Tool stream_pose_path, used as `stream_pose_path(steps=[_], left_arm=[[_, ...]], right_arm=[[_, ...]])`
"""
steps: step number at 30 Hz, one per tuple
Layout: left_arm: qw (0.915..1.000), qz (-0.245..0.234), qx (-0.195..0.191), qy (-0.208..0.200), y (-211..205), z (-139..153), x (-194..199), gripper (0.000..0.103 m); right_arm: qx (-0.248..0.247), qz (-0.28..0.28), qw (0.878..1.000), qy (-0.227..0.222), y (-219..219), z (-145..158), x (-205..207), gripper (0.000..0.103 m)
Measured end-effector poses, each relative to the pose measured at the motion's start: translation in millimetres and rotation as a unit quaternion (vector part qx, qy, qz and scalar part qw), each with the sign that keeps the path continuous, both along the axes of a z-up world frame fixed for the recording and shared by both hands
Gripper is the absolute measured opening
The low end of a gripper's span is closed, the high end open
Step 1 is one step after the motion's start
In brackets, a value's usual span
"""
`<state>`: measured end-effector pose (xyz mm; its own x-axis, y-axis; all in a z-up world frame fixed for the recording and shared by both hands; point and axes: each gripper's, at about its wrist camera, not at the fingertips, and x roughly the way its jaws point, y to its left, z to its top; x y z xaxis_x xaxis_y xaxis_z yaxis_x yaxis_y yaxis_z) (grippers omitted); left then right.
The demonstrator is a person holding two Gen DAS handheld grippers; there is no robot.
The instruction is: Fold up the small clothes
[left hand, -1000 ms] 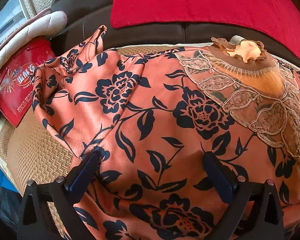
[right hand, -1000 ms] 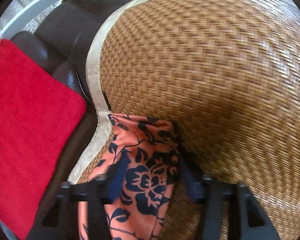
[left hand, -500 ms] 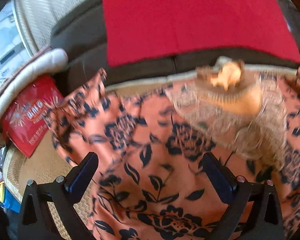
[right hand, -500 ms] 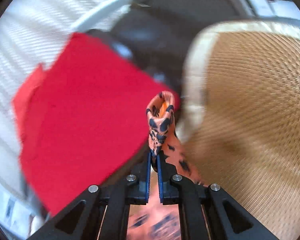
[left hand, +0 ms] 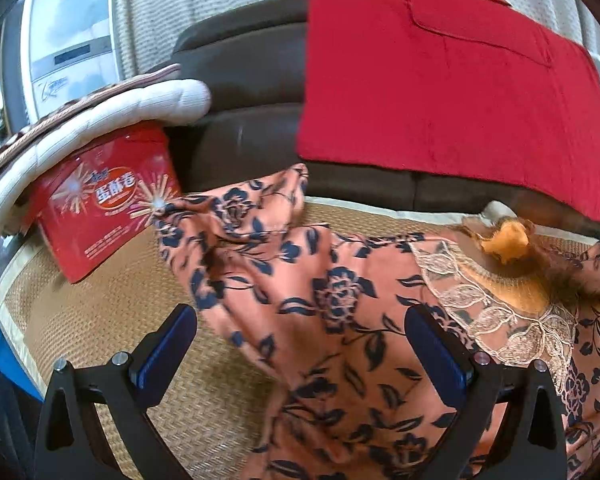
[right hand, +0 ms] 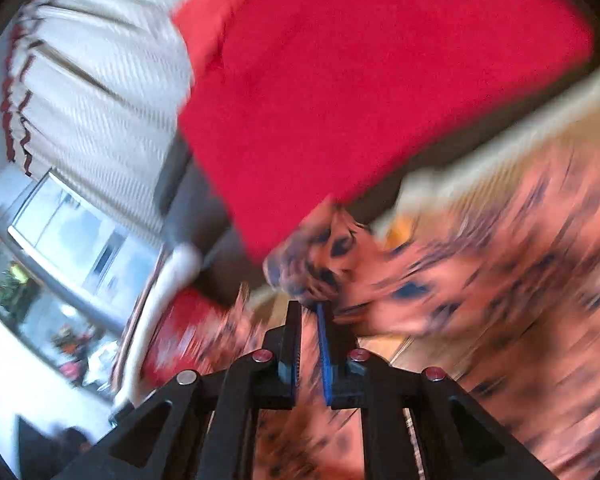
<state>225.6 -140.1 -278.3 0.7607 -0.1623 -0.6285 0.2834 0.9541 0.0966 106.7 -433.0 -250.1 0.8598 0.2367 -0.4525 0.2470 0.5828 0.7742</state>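
On the woven mat lies the soft, light floral garment, likely slippery; right gripper pinches its sleeve end, left gripper hovers wide, empty, near the other sleeve

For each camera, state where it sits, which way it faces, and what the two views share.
Left wrist: sits on the left gripper, facing forward and down over the floral garment on the woven mat, toward the sofa back; both fingers show, spread wide apart.
Right wrist: sits on the right gripper, rolled and motion-blurred, facing the sofa back; its jaws are shut on a bunch of the same garment.
Shared: the garment, red blanket, red box, mat.
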Motion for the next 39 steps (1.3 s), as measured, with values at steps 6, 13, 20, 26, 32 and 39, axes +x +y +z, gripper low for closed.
stream_pose_path(steps=[6, 13, 20, 26, 32, 39], left_arm=[[0.9982, -0.047, -0.028, 0.023, 6.9, -5.0, -4.5, 0.103], [0.9831, -0.134, -0.106, 0.065, -30.9, -4.1, -11.1, 0.103], [0.9598, -0.209, -0.122, 0.143, -98.7, -25.8, -12.0, 0.103], [0.9335, -0.242, -0.167, 0.205, -135.7, -47.8, -3.2, 0.095], [0.9131, -0.225, -0.219, 0.26, -152.2, -73.2, 20.6, 0.041], [0.9168, -0.229, -0.203, 0.256, -155.2, -66.3, 19.9, 0.004]], right_arm=[[0.103, 0.054, 0.99, 0.085, 29.5, -56.9, 26.2, 0.013], [0.026, -0.081, 0.996, -0.006, -37.9, 3.8, -52.7, 0.085], [0.0, -0.189, 0.982, -0.028, -92.6, 6.3, -98.4, 0.081], [-0.003, -0.224, 0.974, -0.017, -109.9, -0.8, -93.2, 0.076], [-0.03, -0.238, 0.971, -0.009, -119.5, 1.2, -105.8, 0.076], [-0.05, -0.261, 0.964, -0.012, -131.5, 7.3, -116.1, 0.076]])
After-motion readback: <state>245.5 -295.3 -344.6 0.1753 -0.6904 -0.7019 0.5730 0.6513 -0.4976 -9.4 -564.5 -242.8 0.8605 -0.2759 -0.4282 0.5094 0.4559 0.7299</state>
